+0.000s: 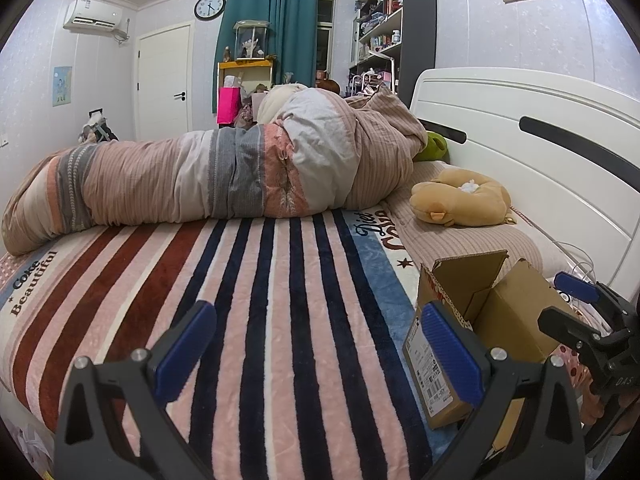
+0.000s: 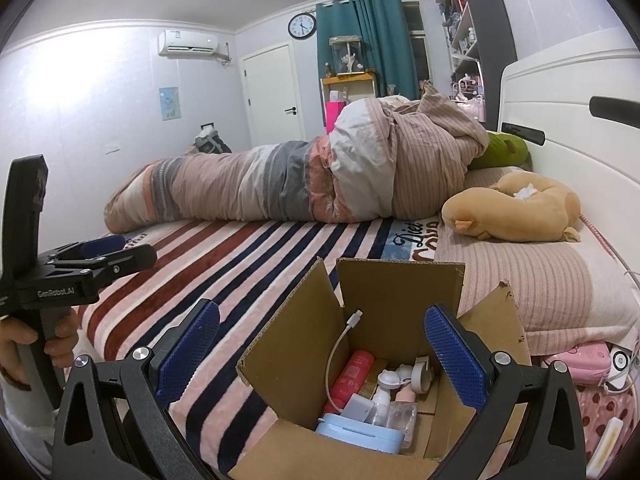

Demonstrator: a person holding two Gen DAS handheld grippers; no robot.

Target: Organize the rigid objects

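An open cardboard box [image 2: 396, 300] stands on the striped blanket [image 1: 260, 300] of the bed. It holds several small items: a red tube [image 2: 354, 372], a white charging cable [image 2: 340, 344], a light blue case [image 2: 356, 434], small bottles [image 2: 396, 412] and a white charger [image 2: 358, 408]. My right gripper [image 2: 320, 354] is open and empty, straddling the box from above. My left gripper [image 1: 316, 348] is open and empty over the blanket, left of the box [image 1: 500, 320]. It also shows in the right wrist view [image 2: 100, 252], and the right gripper shows at the left wrist view's right edge [image 1: 576, 288].
A rolled striped quilt [image 1: 200, 180] lies across the far side of the bed. A tan plush toy [image 2: 516, 208] and a green plush [image 2: 504, 152] lie on the pillow [image 2: 540, 280] by the white headboard [image 1: 520, 140]. Pink items [image 2: 580, 356] and cables lie right of the box.
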